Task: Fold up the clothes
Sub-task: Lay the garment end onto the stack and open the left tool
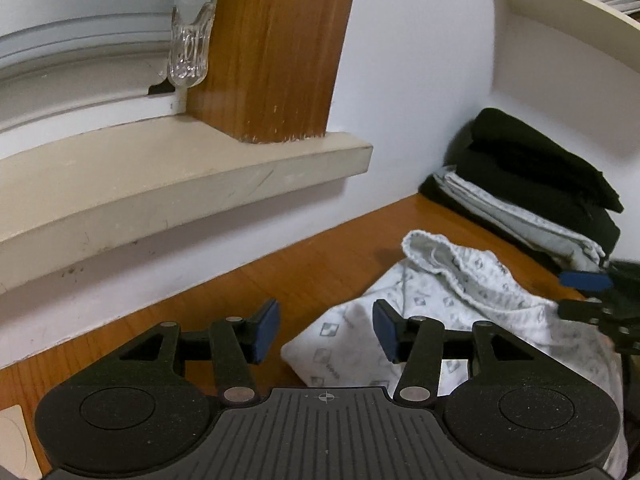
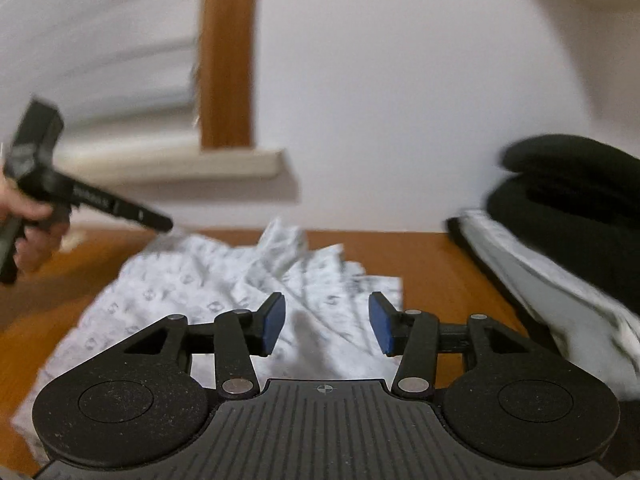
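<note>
In the lower centre of each wrist view, black two-finger tongs with blue pads are seen spread apart, nothing being held between them: the left tongs [image 1: 326, 332] and the right tongs [image 2: 327, 324]. Just beyond both, a crumpled white garment of patterned knit fabric [image 2: 224, 292] lies loosely bunched on the orange-brown wooden surface [image 1: 248, 292], its edges uneven and no clean fold being visible. In the right view, the other tool is seen blurred at the left edge, held by a hand [image 2: 28, 224] above the garment's far side. Farther back, at the right of both frames, a stack of folded black and pale grey clothes [image 1: 532, 196] rests against the white wall. It may be judged that part of the folding is complete, while the white garment remains to be flattened and folded.
</note>
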The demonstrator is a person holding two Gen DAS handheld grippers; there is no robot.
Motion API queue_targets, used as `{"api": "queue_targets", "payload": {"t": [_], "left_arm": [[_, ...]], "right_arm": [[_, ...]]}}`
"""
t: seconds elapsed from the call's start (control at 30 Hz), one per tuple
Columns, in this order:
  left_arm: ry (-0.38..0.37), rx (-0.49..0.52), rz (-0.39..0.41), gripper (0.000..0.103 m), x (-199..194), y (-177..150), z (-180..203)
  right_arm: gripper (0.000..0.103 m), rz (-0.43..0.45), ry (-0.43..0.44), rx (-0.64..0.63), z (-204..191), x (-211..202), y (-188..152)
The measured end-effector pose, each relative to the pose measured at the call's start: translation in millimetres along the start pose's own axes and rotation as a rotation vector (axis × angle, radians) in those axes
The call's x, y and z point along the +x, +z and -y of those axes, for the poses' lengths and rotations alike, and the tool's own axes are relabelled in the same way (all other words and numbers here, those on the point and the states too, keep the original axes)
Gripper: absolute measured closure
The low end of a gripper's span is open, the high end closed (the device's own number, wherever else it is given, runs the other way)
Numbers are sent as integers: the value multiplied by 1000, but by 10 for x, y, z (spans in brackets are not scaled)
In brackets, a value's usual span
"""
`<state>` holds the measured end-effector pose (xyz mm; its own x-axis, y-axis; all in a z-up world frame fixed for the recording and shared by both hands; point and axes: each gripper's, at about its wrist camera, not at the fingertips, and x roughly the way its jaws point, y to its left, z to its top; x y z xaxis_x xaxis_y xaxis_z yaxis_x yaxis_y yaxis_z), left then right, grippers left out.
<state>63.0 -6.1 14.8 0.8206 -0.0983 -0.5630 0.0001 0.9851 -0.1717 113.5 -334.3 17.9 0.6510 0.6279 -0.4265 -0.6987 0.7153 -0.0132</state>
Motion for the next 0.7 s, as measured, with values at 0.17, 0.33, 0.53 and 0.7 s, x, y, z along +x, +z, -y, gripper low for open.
{"api": "queue_targets", "payload": {"t": [0.17, 0.33, 0.53, 0.7], "left_arm": [[-38, 12, 7, 39, 2, -46, -24], [-23, 41, -12, 40, 59, -108, -55], [-17, 39, -17, 39, 101, -143, -88], [-22, 22, -18, 39, 138, -165, -138]], "right_arm": [[56, -160, 94, -87, -181, 493, 259], [96, -203, 68, -41, -47, 658, 397], [75, -162, -132, 160, 467, 502, 375], [74, -139, -113, 72, 270, 593, 463]]}}
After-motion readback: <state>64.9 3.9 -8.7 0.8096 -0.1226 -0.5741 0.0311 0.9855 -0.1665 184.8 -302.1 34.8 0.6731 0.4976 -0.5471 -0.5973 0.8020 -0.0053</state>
